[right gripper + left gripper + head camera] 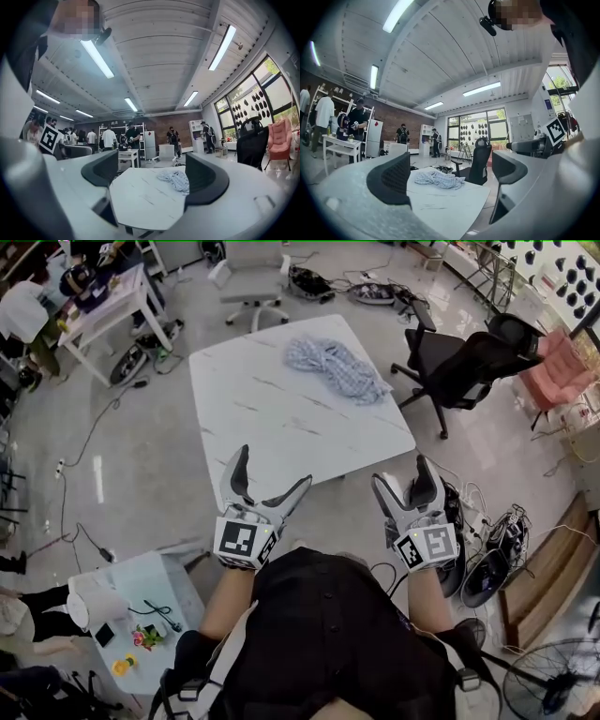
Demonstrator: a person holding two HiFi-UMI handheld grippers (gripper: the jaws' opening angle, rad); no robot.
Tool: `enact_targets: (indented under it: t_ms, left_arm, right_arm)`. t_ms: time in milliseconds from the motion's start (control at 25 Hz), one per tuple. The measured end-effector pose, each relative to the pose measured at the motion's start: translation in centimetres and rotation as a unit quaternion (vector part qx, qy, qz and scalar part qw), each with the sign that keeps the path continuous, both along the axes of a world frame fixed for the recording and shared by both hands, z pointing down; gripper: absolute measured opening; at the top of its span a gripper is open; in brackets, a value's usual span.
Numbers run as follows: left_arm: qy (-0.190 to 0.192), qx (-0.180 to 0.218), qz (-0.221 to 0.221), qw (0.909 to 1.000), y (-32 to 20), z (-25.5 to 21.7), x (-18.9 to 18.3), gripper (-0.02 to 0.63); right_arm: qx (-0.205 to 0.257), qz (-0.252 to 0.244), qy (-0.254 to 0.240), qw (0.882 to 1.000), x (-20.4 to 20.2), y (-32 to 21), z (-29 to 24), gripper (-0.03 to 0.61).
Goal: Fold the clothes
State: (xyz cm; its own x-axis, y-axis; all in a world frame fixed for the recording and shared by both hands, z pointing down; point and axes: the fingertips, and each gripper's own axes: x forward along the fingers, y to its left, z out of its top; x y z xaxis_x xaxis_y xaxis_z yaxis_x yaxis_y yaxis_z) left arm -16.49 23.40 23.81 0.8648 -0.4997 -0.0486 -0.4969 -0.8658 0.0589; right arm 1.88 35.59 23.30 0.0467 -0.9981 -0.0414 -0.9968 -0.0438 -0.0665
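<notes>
1. Left gripper (272, 470) and right gripper (401, 474): both are held close to the body, short of the table's near edge. Jaws on each are wide apart, with nothing between them.
2. Table (272, 423): white marbled top. The near half is bare, so there is room to spread cloth flat.
3. Garment (333, 367): pale checked cloth, crumpled in a heap toward the far right corner, well apart from both grippers.
4. Judgement: folding is not yet begun, and the reach is the step in hand. Take two separate edges of the heap, pinching one layer each. Draw it to the bare middle and flatten it before any fold.
5. Black office chair (459, 367): it stands just off the right edge, so keep the right gripper clear of it.
</notes>
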Motion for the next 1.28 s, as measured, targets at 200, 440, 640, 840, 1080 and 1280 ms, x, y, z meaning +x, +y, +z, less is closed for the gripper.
enact_targets:
  t_ms: [200,440,640,840,1080,1280]
  left_arm:
    - [-0.007,-0.005,0.007,0.9999,-3.3,0.5,0.1,0.545]
    - [-0.02,-0.006,-0.001,0.9998,-6.1,0.9,1.3,0.535]
    - [-0.036,-0.005,-0.021,0.9991,-9.6,1.5,3.3,0.525]
    - [-0.045,-0.009,-0.051,0.9976,-13.7,1.9,6.3,0.525]
    - [-0.057,-0.012,-0.069,0.9959,-17.5,2.6,12.4,0.508]
    - [-0.074,-0.018,-0.075,0.9943,-19.8,3.3,17.2,0.506]
  right_arm:
    - [-0.025,-0.003,0.004,1.0,-0.1,-3.4,1.1,0.428]
    - [-0.027,-0.022,0.005,0.999,0.6,-7.1,1.3,0.419]
    - [-0.034,-0.042,-0.01,0.998,3.3,-11.2,2.7,0.413]
    - [-0.051,-0.071,-0.014,0.996,6.9,-16.6,4.5,0.399]
    - [-0.068,-0.106,-0.017,0.992,12.4,-21.8,5.8,0.372]
    - [-0.086,-0.129,-0.014,0.988,16.5,-24.6,6.5,0.353]
